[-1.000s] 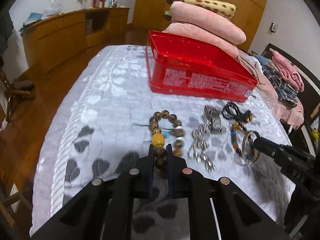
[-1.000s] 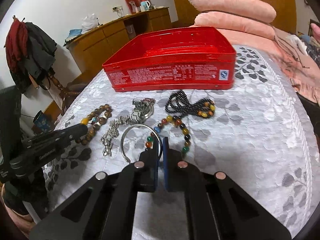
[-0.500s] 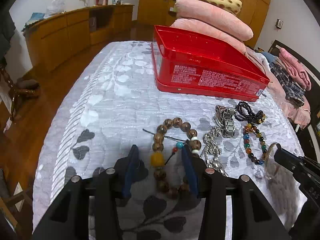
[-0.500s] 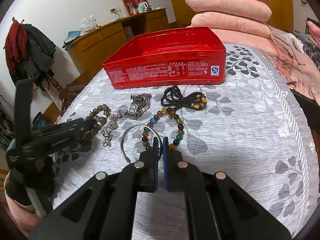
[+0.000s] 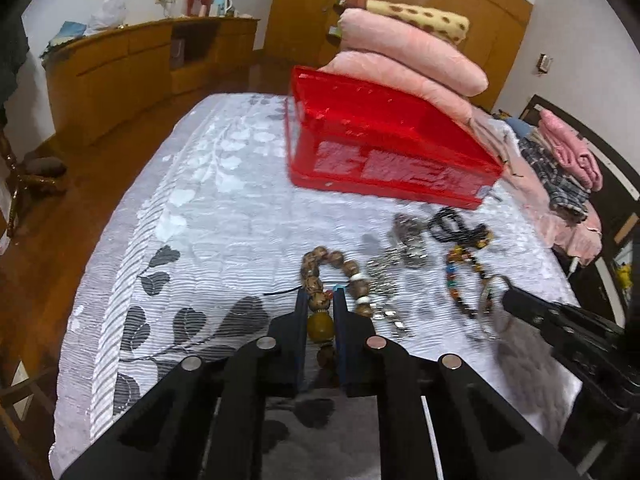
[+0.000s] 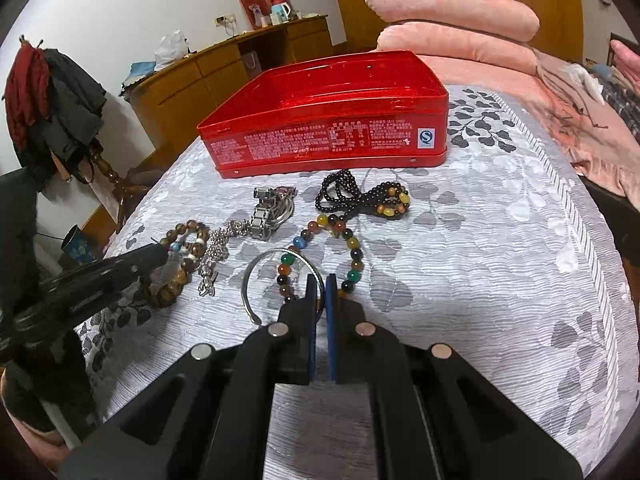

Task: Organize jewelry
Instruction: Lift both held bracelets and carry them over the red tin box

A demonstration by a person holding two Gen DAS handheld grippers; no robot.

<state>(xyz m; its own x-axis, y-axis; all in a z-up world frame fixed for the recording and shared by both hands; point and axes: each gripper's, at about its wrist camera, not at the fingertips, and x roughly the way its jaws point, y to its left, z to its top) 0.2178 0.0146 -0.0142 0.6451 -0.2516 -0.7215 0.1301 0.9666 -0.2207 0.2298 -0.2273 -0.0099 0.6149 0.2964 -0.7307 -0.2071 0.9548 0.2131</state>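
Note:
A wooden bead bracelet (image 5: 316, 276) lies on the grey leaf-patterned bedspread (image 5: 208, 208). My left gripper (image 5: 321, 300) is shut on it, with its big yellow bead (image 5: 320, 328) squeezed between the pads. In the right wrist view the left gripper (image 6: 160, 252) comes in from the left onto that bracelet (image 6: 188, 248). My right gripper (image 6: 320, 282) is shut on the rim of a silver bangle (image 6: 256, 276), which overlaps a multicolour bead bracelet (image 6: 352, 244). An open red tin (image 6: 320, 140) stands behind the jewelry.
Between the bracelets lie a silver chain (image 6: 216, 252), a metal watch band (image 6: 268, 212) and a black bead string (image 6: 348, 196). Pink pillows (image 5: 408, 52) are stacked behind the tin. The bed drops off at the left to a wooden floor (image 5: 80, 176).
The left gripper opened wide around the wooden bracelet, then shut again on it at the yellow bead. The right gripper stayed shut at the bangle.

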